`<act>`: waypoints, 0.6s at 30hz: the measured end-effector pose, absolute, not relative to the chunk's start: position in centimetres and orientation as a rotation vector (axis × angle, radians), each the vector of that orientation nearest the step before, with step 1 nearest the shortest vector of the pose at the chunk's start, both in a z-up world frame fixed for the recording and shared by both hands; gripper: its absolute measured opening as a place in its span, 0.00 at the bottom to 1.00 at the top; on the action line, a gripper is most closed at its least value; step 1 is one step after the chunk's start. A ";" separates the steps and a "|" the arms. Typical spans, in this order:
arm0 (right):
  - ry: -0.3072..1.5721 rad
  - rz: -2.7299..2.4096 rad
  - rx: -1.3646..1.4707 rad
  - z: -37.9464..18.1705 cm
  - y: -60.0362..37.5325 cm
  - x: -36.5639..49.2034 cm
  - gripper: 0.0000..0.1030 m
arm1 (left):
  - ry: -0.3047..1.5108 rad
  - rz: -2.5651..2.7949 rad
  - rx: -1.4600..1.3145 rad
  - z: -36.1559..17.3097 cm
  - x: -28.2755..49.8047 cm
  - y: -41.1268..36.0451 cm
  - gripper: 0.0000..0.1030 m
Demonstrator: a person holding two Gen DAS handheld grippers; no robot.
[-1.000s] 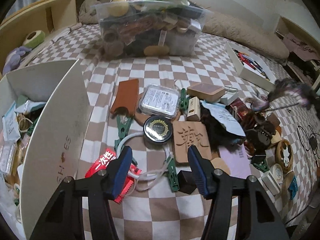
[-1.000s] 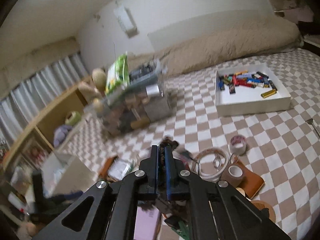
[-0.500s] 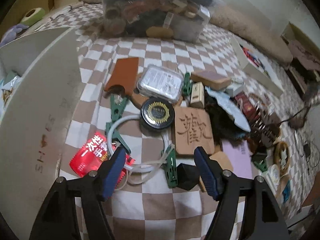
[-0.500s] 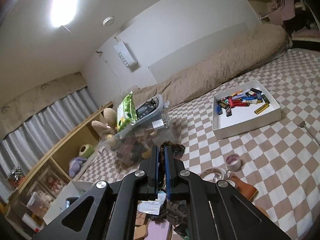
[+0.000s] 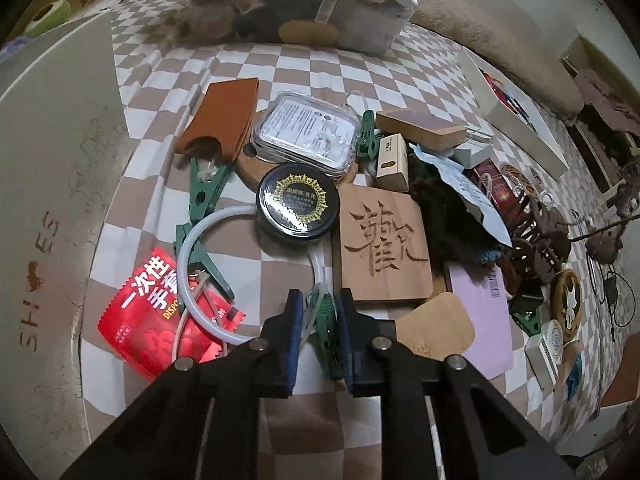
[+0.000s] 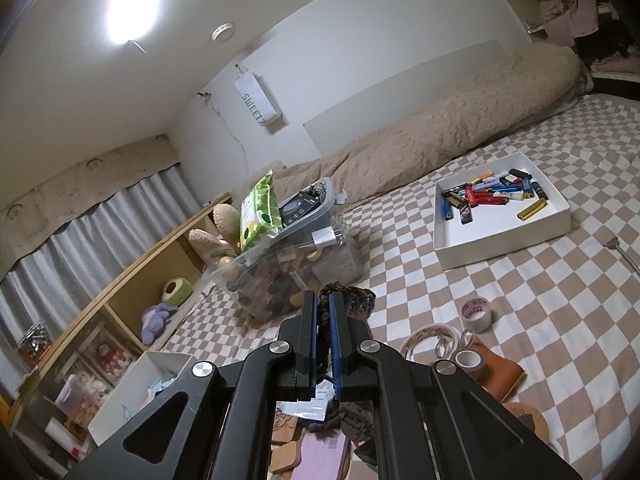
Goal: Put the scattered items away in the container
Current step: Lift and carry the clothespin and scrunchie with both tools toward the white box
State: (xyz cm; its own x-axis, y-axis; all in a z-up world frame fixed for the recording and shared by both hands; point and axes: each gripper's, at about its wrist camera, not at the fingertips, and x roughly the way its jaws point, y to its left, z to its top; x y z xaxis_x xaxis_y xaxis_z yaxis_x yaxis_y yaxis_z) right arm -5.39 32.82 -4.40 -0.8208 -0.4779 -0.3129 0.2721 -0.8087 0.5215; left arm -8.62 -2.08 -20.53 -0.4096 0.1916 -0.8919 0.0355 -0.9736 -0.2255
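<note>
My left gripper (image 5: 319,312) is shut on a green clip (image 5: 326,328) lying on the checkered bedspread, with a clear tube loop (image 5: 188,256) running beside it. Around it lie a red packet (image 5: 156,316), a black round tin (image 5: 298,202), a carved wooden block (image 5: 384,248) and more clutter. The white shoe box (image 5: 52,168) stands at the left. My right gripper (image 6: 324,312) is shut on a dark knitted piece (image 6: 352,300), held high above the pile. The white box also shows in the right wrist view (image 6: 132,396).
A clear bin (image 6: 296,256) full of things stands at the back. A white tray of lighters (image 6: 500,216) lies on the right. Tape rolls (image 6: 476,312) and a brown pouch (image 6: 496,376) lie nearby. Shelves (image 6: 132,280) line the left side.
My left gripper has moved down and forward and closed from wide open onto the green clip. My right gripper has risen with the knitted piece.
</note>
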 end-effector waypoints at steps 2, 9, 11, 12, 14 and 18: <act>-0.648 -2.581 0.621 -4.5 32.7 -5.4 0.06 | -0.337 2.536 -1.654 -20.7 -8.7 -2.2 0.17; -0.635 -2.587 0.619 -4.4 32.5 -5.2 0.06 | -0.359 2.567 -1.590 -19.9 -8.3 -2.4 0.13; -0.634 -2.587 0.618 -4.4 32.5 -5.1 0.06 | -0.361 2.583 -1.554 -19.1 -8.1 -2.4 0.13; -0.633 -2.588 0.617 -4.4 32.5 -5.1 0.06 | -0.361 2.594 -1.533 -18.7 -7.9 -2.5 0.13; -0.632 -2.587 0.615 -4.3 32.5 -5.1 0.06 | -0.357 2.615 -1.490 -17.9 -7.7 -2.5 0.13; -0.619 -2.589 0.619 -4.2 32.3 -5.0 0.06 | -0.362 2.633 -1.422 -16.5 -7.4 -2.5 0.13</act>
